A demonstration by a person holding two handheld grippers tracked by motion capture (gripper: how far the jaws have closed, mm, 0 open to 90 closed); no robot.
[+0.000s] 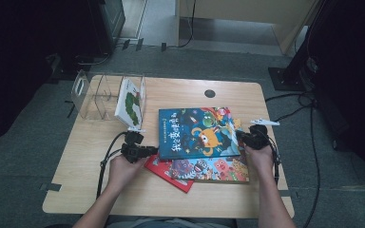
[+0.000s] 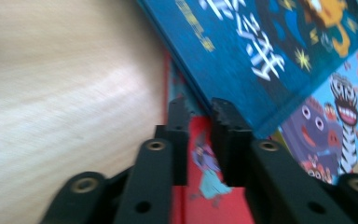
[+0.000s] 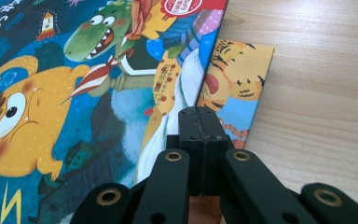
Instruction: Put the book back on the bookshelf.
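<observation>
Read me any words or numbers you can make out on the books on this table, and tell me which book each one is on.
Blue book: large white Chinese title along its left side, too blurred to read surely.
Same book, red round sticker: small print, unreadable.
Monster book, red book, book in the clear rack: no legible text.

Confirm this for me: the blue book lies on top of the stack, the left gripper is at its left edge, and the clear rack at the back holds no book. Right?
Not quite. The clear rack does hold one book, a white book standing in it, as the high view shows. The blue book is on top, with the left gripper at its left edge.
</observation>
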